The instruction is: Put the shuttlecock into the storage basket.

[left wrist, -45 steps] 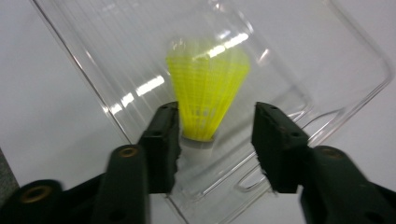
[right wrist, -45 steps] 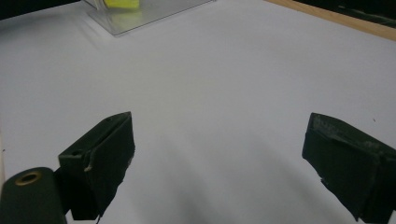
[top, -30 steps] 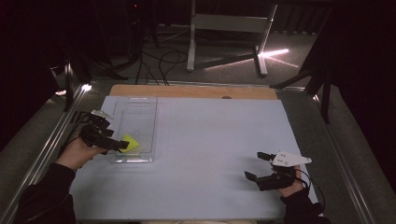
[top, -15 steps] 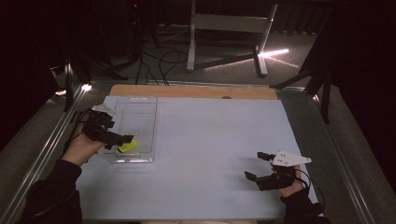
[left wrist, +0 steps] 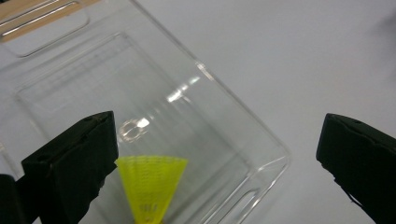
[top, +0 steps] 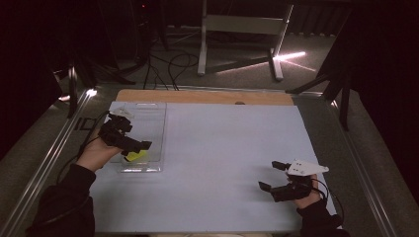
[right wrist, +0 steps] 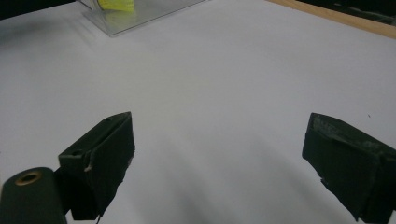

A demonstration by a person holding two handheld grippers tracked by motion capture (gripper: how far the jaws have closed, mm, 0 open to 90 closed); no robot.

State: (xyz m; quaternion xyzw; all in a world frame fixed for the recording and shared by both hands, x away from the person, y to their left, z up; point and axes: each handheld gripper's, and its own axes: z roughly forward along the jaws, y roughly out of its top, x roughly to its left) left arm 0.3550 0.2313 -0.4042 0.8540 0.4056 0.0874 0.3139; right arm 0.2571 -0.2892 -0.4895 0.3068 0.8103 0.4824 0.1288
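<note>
A clear plastic tray (top: 150,116) lies at the left of the pale mat; its rim (left wrist: 264,141) shows under my left gripper. A yellow fan-shaped piece (top: 136,156) (left wrist: 150,185) rests inside the tray at its near end. My left gripper (top: 134,137) (left wrist: 219,154) hovers over the tray, open, with nothing between its jaws; the yellow piece sits just below and beside its left jaw. My right gripper (top: 267,175) (right wrist: 219,154) stands open and empty near the front right of the mat, far from the tray (right wrist: 140,17) and the yellow piece (right wrist: 116,4).
A pale mat (top: 232,148) covers the table, with a wooden strip (top: 207,96) along its far edge. Metal rails (top: 54,148) run down both sides. Stand legs and cables (top: 207,59) lie on the floor beyond the table.
The left hand has lifted and swung its gripper slightly up and to the right over the tray. The yellow piece now lies a touch nearer. The right gripper has stayed still.
</note>
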